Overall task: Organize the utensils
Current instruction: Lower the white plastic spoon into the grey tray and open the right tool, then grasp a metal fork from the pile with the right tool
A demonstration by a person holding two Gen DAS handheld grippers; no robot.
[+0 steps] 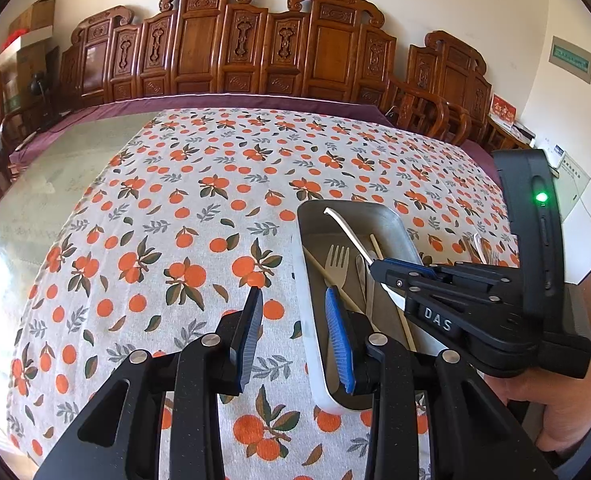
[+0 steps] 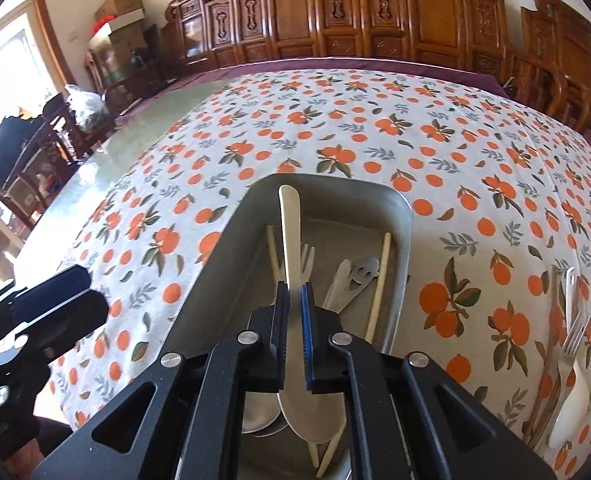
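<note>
Right gripper [image 2: 294, 332], lower centre of the right wrist view: jaws clenched on the handle of a pale spoon [image 2: 291, 280]. The grip sits a little above the bowl; the handle runs up-frame past the fingertips, and the bowl hangs below them, over the metal tray [image 2: 405, 216]. In the left wrist view the same spoon [image 1: 345, 232] shows as a thin curved strip rising to upper centre from the right gripper [image 1: 375, 266].

Left gripper [image 1: 295, 320], lower centre of its view: jaws partly apart, nothing between the pads. One finger is over the orange-print tablecloth [image 1: 175, 200], the other over the tray's near rim [image 1: 307, 320].

Tray contents: a fork [image 2: 307, 256], chopsticks [image 2: 379, 280], a flat metal piece with cut-outs [image 2: 359, 276], and a metal spoon bowl at the lower edge.

Still on the cloth, right edge of the right wrist view: a metal fork [image 2: 571, 340] and a white-handled utensil [image 2: 571, 404], close together; other thin pieces there are too blurred to name.

Handling judgement: the spoon looks light, stiff and smooth. Held on its narrow handle, it could pivot in the pads. The grip near the bowl suits a low release into the tray. The loose fork is thin and lies flat; best pinched across its handle edges.
</note>
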